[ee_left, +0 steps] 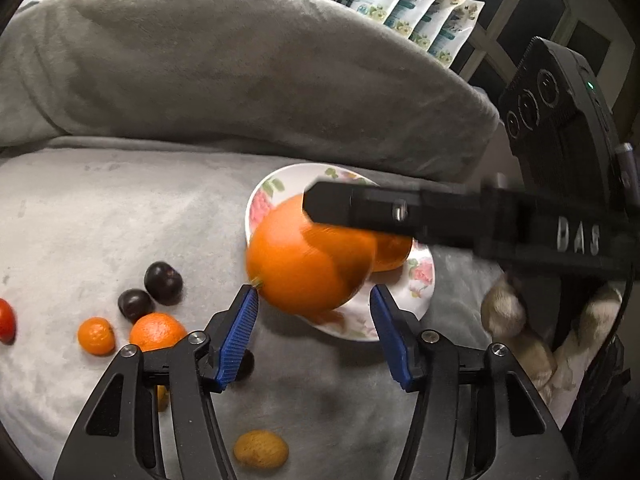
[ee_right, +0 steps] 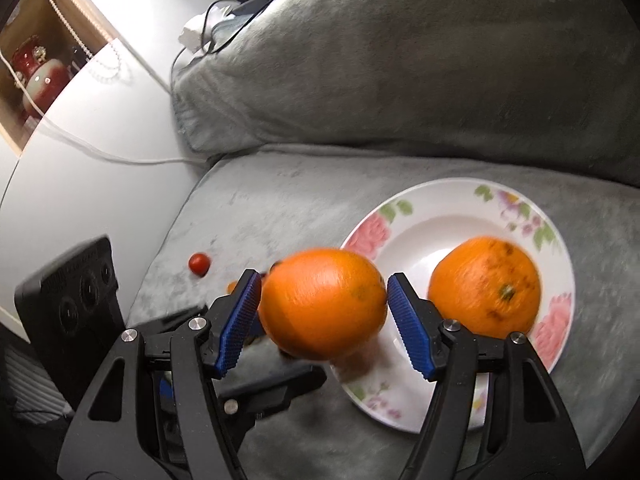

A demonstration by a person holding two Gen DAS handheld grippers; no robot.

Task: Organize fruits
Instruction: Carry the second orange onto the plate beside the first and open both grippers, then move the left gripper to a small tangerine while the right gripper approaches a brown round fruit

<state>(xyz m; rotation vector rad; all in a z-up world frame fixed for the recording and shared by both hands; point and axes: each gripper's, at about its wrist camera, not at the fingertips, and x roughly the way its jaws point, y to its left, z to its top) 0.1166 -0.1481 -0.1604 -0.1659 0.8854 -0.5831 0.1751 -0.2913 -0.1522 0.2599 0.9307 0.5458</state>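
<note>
My right gripper (ee_right: pixel 322 306) is shut on a large orange (ee_right: pixel 322 304) and holds it above the near left rim of a floral plate (ee_right: pixel 420 216). A second orange (ee_right: pixel 486 286) lies on the plate. In the left wrist view the held orange (ee_left: pixel 308 256) hangs over the plate (ee_left: pixel 276 188), with the right gripper's finger across its top. My left gripper (ee_left: pixel 312 332) is open and empty, just below and in front of that orange. Two mandarins (ee_left: pixel 158 330), two dark plums (ee_left: pixel 163 282) and a red tomato (ee_left: pixel 6 320) lie on the grey blanket at left.
A grey pillow (ee_left: pixel 240 72) lies behind the plate. A tan nut-like piece (ee_left: pixel 261 448) lies on the blanket near the front. A dark round fruit (ee_left: pixel 246 364) sits behind my left finger. Packets (ee_left: pixel 420 4) stand at the back right. A cable (ee_right: pixel 120 156) crosses the white surface at left.
</note>
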